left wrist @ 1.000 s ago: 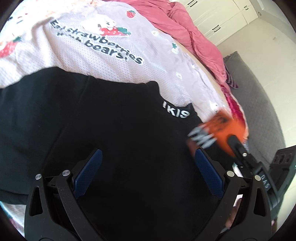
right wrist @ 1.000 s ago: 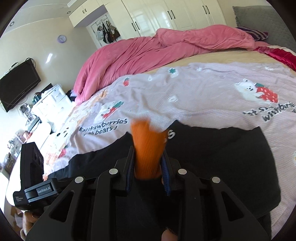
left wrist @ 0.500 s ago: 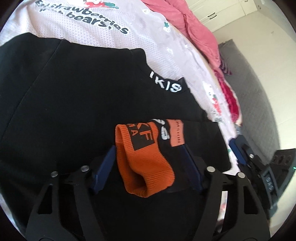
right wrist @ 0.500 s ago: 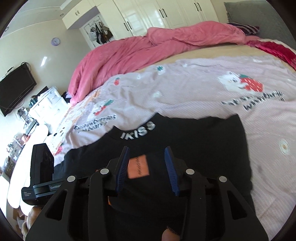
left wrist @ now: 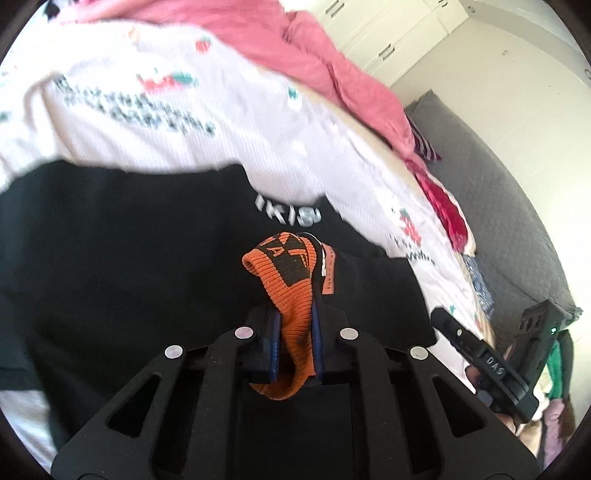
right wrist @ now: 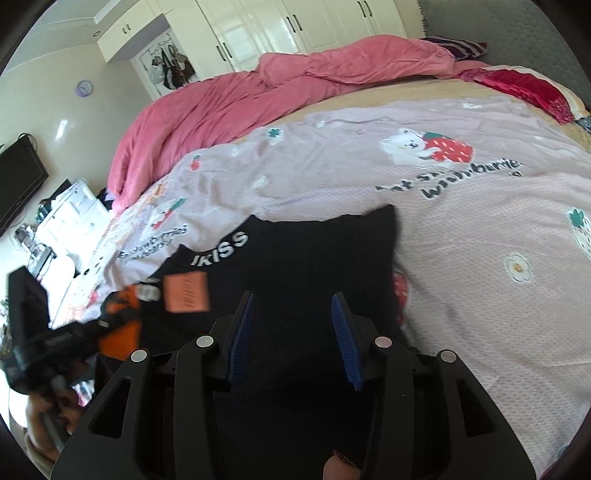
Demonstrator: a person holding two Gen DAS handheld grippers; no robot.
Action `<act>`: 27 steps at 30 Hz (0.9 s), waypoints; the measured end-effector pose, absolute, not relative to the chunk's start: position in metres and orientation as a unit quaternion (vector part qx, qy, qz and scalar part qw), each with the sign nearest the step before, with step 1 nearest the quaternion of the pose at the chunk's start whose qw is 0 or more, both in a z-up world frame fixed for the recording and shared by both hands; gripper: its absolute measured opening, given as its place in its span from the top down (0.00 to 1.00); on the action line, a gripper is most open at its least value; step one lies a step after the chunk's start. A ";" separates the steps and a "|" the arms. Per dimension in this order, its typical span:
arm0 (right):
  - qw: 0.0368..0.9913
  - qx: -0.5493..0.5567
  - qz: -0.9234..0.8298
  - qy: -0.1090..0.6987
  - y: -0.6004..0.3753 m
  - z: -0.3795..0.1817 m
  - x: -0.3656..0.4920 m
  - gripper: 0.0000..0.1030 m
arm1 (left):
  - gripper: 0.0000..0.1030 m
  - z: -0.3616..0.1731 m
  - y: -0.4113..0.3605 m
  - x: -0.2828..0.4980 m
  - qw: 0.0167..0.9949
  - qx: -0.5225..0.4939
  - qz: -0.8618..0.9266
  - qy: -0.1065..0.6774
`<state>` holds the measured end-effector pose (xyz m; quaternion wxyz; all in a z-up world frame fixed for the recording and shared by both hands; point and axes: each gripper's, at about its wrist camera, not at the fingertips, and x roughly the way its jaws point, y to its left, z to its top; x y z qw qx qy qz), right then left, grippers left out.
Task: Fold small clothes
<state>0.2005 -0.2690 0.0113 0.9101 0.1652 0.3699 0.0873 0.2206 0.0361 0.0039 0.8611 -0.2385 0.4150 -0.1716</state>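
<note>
A black garment (left wrist: 140,258) with white "IKISS" lettering lies spread on the bed; it also shows in the right wrist view (right wrist: 306,266). My left gripper (left wrist: 294,332) is shut on the orange ribbed cuff (left wrist: 291,280) of that garment and holds it up over the black cloth. The orange cuff (right wrist: 122,317) and an orange label (right wrist: 185,293) show at the left in the right wrist view. My right gripper (right wrist: 295,332) is open and empty above the black garment.
The bed has a pink strawberry-and-bear print sheet (right wrist: 461,229). A pink duvet (right wrist: 258,96) is heaped at the far side, red cloth (right wrist: 524,88) at the right. White wardrobes (right wrist: 280,29) stand behind, a grey headboard (left wrist: 509,221) beside the bed.
My right gripper let go of the orange cuff and opened wider, moving right. My left gripper closed on the cuff and lifted it.
</note>
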 end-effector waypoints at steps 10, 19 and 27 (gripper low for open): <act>0.914 0.125 0.063 0.379 -0.263 0.003 0.207 0.60 | 0.94 0.006 0.060 0.218 0.867 -0.236 -0.145 0.414; 0.919 0.059 0.048 0.387 -0.245 -0.004 0.214 0.51 | 0.88 0.010 0.081 0.211 0.882 -0.222 -0.102 0.403; 0.910 0.032 0.059 0.410 -0.230 -0.016 0.221 0.47 | 0.85 0.012 0.077 0.212 0.890 -0.198 -0.095 0.400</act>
